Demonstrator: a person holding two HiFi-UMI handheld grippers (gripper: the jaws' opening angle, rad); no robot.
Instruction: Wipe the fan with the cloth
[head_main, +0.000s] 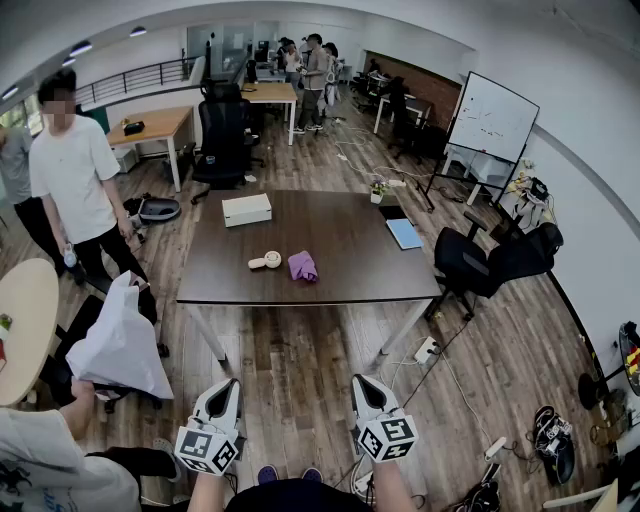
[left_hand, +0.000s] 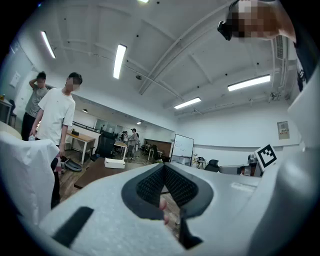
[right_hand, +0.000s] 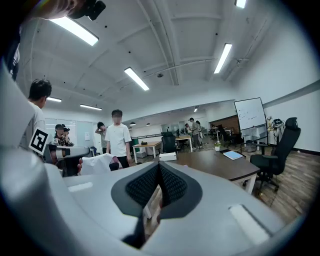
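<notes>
Left hand-held gripper (head_main: 230, 386): jaws pressed together with nothing between them; held low and about level, pointing ahead toward the worktop (head_main: 345, 275), with open floor between.
Fan (head_main: 265, 261): a small cream one lying flat on the worktop, in its near half, ahead of the left hand-held gripper and slightly to the right of it, well apart.
Fan's axis: runs across the view, roughly parallel to the worktop's near edge. The round head seems to be at the right end, toward the cloth, and the stub of handle at the left; it is too small to be sure.
Cloth (head_main: 302, 266): purple and crumpled in a heap, just beside the fan's right end; I cannot tell whether they touch. A heap has no clear long axis.
Right hand-held gripper (head_main: 362, 384): also closed and empty, tilted slightly down, likewise well back from the worktop.
Nearer hand: by my judgement the cloth lies almost midway, a shade nearer the right; the fan is nearer the left.
Coming move: both must travel forward, and the cloth must be picked up first.
</notes>
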